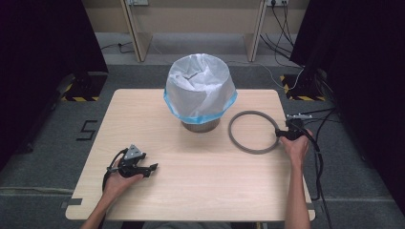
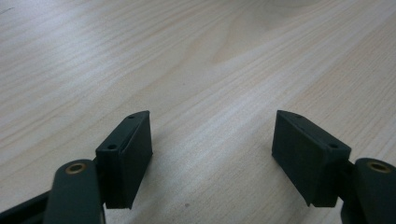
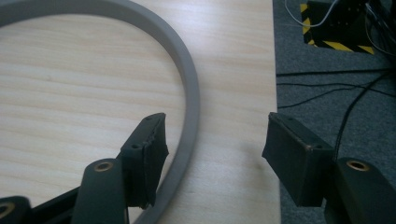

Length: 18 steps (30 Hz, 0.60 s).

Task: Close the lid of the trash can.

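A: While the right gripper [image 3: 212, 140] is straddling the grey ring [image 1: 253, 131] at its right-hand edge, how is that ring going to handle?

B: I'm judging it light and fairly stiff, a thin flat band that is lying flush on the table [image 1: 191, 191], near the right edge and just beside the bin [image 1: 200, 90] with its white liner. The smooth surface is looking a little slippery.

A: Is the gripper clamping it yet?

B: Not yet. In the right gripper view the ring's band [image 3: 189, 116] is passing between the jaws, close against the left pad, while the right pad is standing well clear, so the jaws are sitting open around it.

A: Where would you be taking hold?

B: Right there, across the band's width, pinching from inside and outside the loop. Since it is lying flat, the pads are probably needing to get low enough to catch its edge.

A: And the left gripper [image 1: 150, 168]?

B: It is resting near the table's front left, jaws open and empty over bare wood.
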Tool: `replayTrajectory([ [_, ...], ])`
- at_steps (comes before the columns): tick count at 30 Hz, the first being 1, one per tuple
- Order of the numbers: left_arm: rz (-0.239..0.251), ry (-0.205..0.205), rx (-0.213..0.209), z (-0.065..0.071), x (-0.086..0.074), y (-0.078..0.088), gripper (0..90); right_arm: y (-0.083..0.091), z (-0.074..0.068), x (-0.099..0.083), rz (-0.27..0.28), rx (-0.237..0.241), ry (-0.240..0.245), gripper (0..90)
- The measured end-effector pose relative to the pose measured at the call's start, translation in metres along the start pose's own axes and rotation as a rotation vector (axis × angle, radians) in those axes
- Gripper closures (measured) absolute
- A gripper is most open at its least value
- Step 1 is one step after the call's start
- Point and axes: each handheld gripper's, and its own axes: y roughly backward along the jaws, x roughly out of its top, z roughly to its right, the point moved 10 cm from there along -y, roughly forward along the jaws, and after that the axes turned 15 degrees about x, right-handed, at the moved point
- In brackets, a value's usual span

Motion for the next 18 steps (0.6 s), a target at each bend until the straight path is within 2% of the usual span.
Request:
replayTrajectory([
  [5, 0.0, 0.0, 0.0, 0.0, 0.0, 0.0, 27.8, 0.001, 0.007, -0.006, -0.008, -0.002, -0.006, 45.3],
  [10, 0.0, 0.0, 0.0, 0.0, 0.0, 0.0, 27.8, 0.008, 0.022, -0.01, 0.006, -0.011, -0.052, 49.2],
  [12, 0.0, 0.0, 0.0, 0.0, 0.0, 0.0, 27.8, 0.008, 0.024, -0.011, 0.009, -0.011, -0.064, 49.8],
  [13, 0.0, 0.0, 0.0, 0.0, 0.0, 0.0, 27.9, 0.008, 0.027, -0.011, 0.011, -0.002, -0.061, 53.4],
  [18, 0.001, 0.001, -0.001, 0.0, 0.0, 0.0, 27.8, 0.008, 0.031, -0.01, -0.001, -0.01, -0.062, 58.2],
])
